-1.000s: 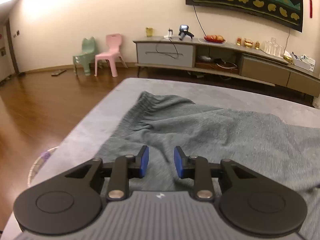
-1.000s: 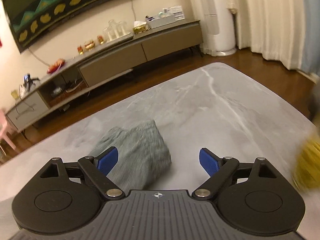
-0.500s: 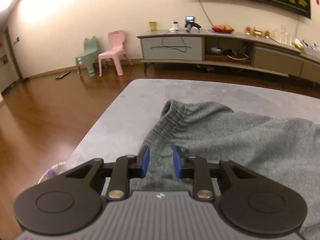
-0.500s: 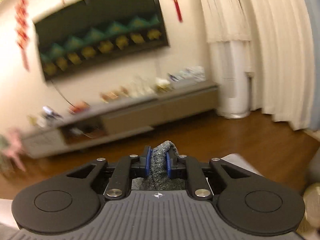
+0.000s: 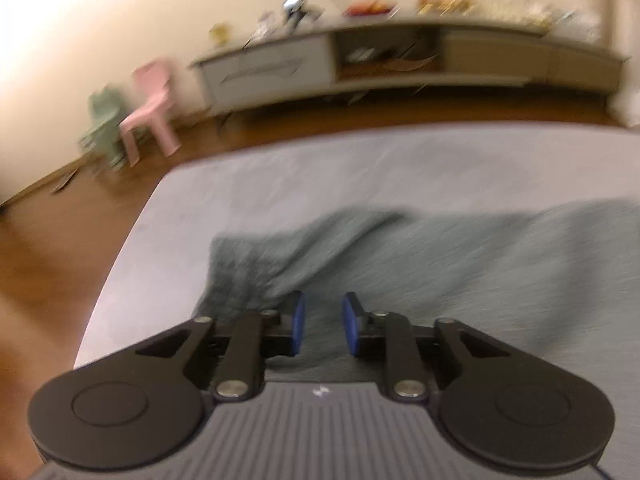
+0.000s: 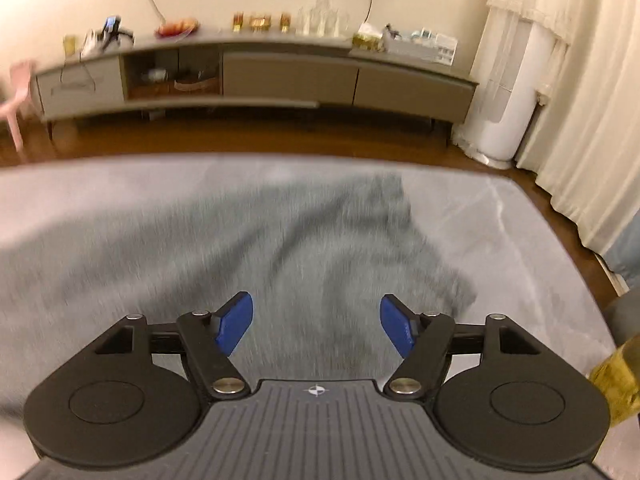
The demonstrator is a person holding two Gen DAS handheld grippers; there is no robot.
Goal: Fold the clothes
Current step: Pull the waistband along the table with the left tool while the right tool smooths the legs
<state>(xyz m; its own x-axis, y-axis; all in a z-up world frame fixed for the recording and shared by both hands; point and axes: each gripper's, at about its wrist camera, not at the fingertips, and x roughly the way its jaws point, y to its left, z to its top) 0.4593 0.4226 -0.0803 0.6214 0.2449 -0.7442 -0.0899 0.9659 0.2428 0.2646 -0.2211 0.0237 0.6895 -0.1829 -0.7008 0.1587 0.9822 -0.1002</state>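
Note:
A grey-green knitted garment (image 5: 440,272) lies spread and rumpled on the grey table (image 5: 280,176). Its left corner sits near the table's left edge. My left gripper (image 5: 325,324) hovers low over that end. The blue pads stand a narrow gap apart and are closing, and cloth shows in the gap without clearly being pinched. In the right wrist view the same garment (image 6: 240,248) ends in a narrow tongue (image 6: 400,216) on the far right. My right gripper (image 6: 316,324) hangs above it. Its jaws are opening wide and nothing is between them.
A yellow object (image 6: 612,380) sits at the table's near right. Wooden floor surrounds the table. A long TV cabinet (image 6: 280,76) lines the far wall, with a white cylindrical appliance (image 6: 504,100) and curtains to its right. A pink chair (image 5: 152,104) and a green chair (image 5: 104,128) stand left.
Half a second ago the right gripper held a lifted end of the garment. It has let go, and the cloth lies flat below wide jaws. The left gripper shifted and dipped, its pads slightly narrower.

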